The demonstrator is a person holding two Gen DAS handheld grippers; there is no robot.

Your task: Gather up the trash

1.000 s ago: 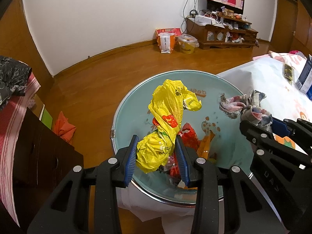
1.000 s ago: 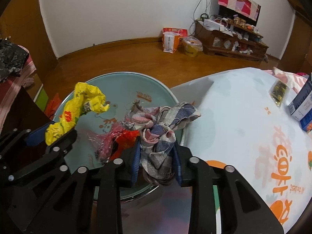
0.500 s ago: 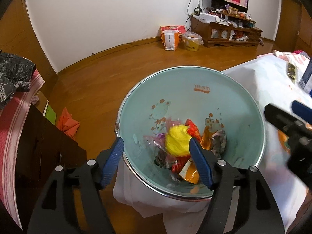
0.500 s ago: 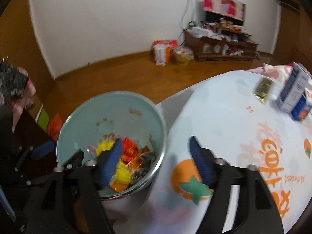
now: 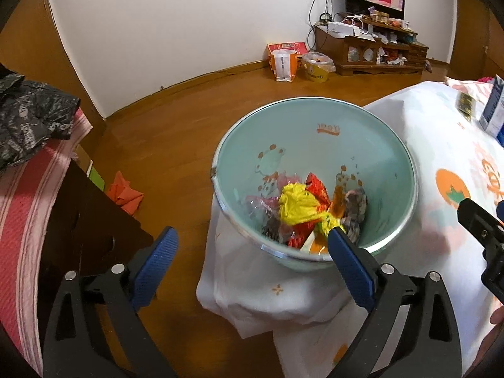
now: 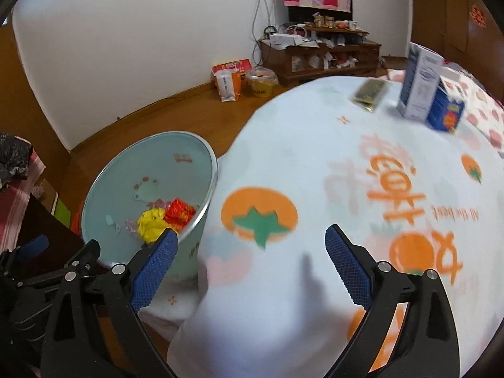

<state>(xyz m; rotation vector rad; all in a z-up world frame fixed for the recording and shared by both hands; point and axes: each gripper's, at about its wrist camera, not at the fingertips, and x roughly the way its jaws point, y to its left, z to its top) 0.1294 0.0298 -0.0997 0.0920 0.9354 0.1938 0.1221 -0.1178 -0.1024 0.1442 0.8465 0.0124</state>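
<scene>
- Opening wide, both of them: the left gripper (image 5: 252,258) spreads its jaws above the near rim of the bin (image 5: 315,100), nothing between the pads.
- Right gripper (image 6: 250,252) likewise, jaws parting and bare, hanging over the near edge of the tablecloth (image 6: 315,145) just beside the bin.
- Trash sits at the bottom of the bin: a yellow bag (image 5: 296,204) on top, a red wrapper (image 5: 316,187) touching it, a grey cloth wad (image 5: 354,204) against the right wall, some clear film (image 5: 261,204) to the left.
- Bin judgement: low fill, plenty of room left.
- Step in hand, as I read it: letting go cleanly and heading for the next piece.
- To do it well: keep the jaws fully spread while lifting clear, so no pad snags the yellow bag, whose tail lies near the left gripper's right finger.
- Lift before swinging sideways; the tablecloth drapes against the bin and could catch a finger.
- On the tabletop's far edge: a dark packet (image 6: 370,89), likely next, lying flat.
- Beside it a white carton (image 6: 420,85) and a blue box (image 6: 445,111), both upright; whether they are trash I cannot tell.
- Flat packet calls for a low, shallow approach.
</scene>
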